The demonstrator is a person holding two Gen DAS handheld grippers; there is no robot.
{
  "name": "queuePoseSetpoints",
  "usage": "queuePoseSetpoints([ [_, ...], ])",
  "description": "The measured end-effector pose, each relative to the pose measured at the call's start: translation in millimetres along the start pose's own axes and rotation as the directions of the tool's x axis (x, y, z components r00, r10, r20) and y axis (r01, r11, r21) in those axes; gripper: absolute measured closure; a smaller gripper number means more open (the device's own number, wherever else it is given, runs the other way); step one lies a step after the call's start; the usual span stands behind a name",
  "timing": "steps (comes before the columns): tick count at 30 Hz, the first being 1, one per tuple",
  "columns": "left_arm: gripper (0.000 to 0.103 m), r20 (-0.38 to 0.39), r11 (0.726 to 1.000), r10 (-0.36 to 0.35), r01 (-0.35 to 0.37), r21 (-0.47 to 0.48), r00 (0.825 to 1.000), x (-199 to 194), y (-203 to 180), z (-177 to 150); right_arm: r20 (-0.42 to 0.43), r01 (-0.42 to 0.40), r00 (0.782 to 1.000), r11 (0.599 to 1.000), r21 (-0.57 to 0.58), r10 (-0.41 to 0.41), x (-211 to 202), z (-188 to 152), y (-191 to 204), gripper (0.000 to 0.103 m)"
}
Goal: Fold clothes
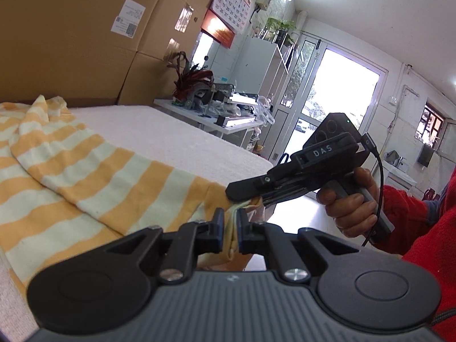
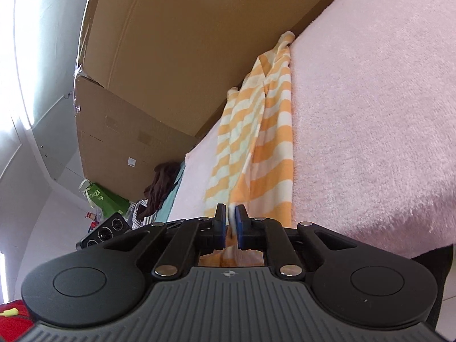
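Both tongs are clamped on the near hem of the orange-and-cream striped garment (image 1: 94, 176): the left tongs (image 1: 230, 228) pinch a bunched edge at 6 o'clock in their view, and the right tongs (image 1: 250, 196), held by a hand (image 1: 352, 205) in a red sleeve, bite the same edge just beside them toward 3 o'clock. Such close twin grips probably suit drawing the hem taut. Beyond, the garment lies rumpled across the pink-towelled tabletop (image 2: 370, 119) toward cardboard boxes (image 1: 71, 42) at 11 o'clock.

Cardboard boxes (image 1: 71, 42) back the pink-covered table (image 2: 370, 114); a wall calendar (image 1: 233, 2) hangs beyond.
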State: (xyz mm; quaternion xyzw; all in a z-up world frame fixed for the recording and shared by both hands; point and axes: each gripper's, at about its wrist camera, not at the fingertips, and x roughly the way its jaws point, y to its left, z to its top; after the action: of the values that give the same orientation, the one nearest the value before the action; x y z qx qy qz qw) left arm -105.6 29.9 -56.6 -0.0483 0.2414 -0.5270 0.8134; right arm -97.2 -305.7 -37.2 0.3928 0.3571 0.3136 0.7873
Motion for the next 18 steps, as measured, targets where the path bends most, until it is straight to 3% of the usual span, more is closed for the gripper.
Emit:
queuePoseSetpoints([
  [11,0.098,-0.075,0.999,-0.009,0.012,0.031,0.997,3.8,-7.1,-2.9,-0.032,0.065,0.997,0.995,-0.073,-0.067,1.8,-13.5,-4.8,0.094],
  [18,0.097,-0.075,0.999,-0.001,0.004,0.036,0.997,-1.0,-2.5,4.5,-0.041,0.071,0.996,0.989,-0.127,-0.077,0.6,-17.7,-3.3,0.094],
])
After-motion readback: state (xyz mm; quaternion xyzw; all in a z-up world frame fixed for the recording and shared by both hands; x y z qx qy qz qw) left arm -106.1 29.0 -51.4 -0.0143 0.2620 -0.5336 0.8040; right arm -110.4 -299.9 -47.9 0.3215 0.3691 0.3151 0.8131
